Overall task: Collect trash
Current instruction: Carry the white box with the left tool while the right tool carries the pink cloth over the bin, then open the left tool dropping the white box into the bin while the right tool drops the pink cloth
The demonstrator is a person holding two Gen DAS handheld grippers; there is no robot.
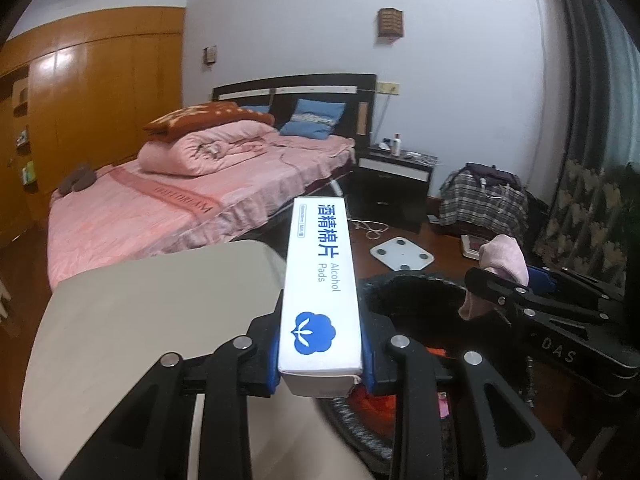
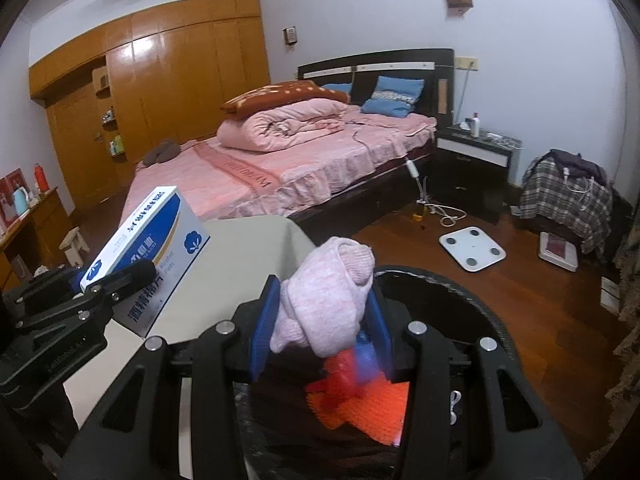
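Clamped between the left gripper's [image 1: 320, 364] blue pads, alcohol pads box [image 1: 318, 280] pointing forward over the table [image 1: 160, 304]; squeezed in the right gripper [image 2: 324, 320], pink sock [image 2: 328, 292] above the black bin [image 2: 460, 292].

Glossy cardboard box [image 1: 320, 280], knitted sock [image 2: 332, 300]

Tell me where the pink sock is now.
Right wrist view, centre: the pink sock is clamped in the right gripper, above the black trash bin.

Right tongs [image 2: 324, 320] clamp a pink sock [image 2: 328, 292] over the black bin [image 2: 460, 296]; left tongs [image 2: 116, 280] grip the alcohol-pad box [image 2: 148, 240].
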